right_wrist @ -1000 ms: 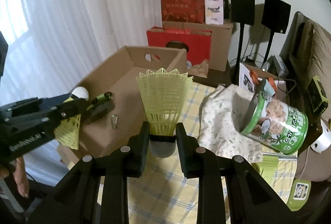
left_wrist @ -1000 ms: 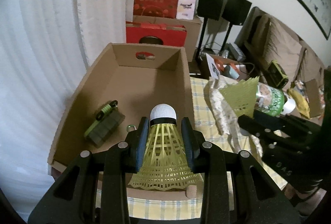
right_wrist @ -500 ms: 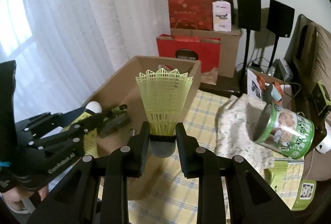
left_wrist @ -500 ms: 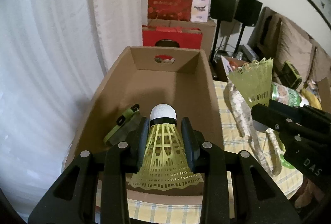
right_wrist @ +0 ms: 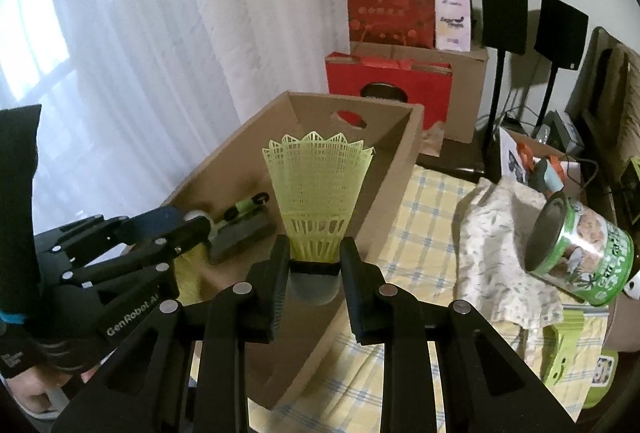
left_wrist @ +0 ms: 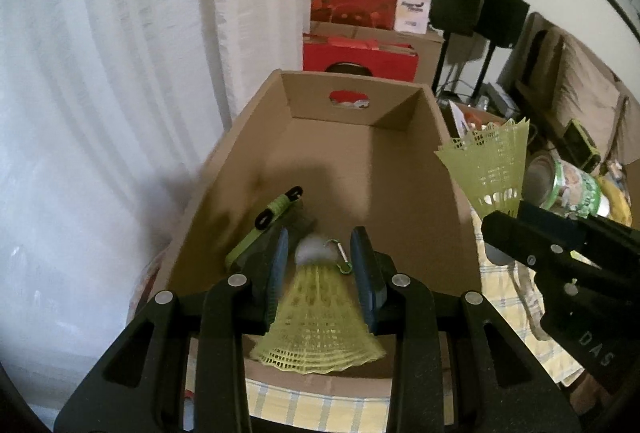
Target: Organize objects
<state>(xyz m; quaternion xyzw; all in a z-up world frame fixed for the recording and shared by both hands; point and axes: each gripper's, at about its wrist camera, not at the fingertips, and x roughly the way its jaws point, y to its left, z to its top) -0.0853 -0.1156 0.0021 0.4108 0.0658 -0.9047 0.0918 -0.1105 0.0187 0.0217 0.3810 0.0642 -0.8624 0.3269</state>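
Left gripper (left_wrist: pixel 323 265) jaws now stand apart, releasing the blurred yellow shuttlecock (left_wrist: pixel 316 317) over the cardboard box (left_wrist: pixel 404 169).

Left gripper (left_wrist: pixel 323 265): matte black frame, 4 silver screws, dark blue-grey ribbed pads (left_wrist: pixel 280 273); white "GenRobot.AI" lettering on its side. Right gripper (right_wrist: pixel 314 275): same black frame, 4 silver screws, black ribbed pads (right_wrist: pixel 280 275); "DAS" embossed. Left hand (right_wrist: pixel 28 391): bare skin, black sleeve, blue band.

The far half of the cardboard box (left_wrist: pixel 404 169) floor lies bare; a green-handled brush (left_wrist: pixel 264 229) and carabiner (left_wrist: pixel 342 257) crowd its near-left end.
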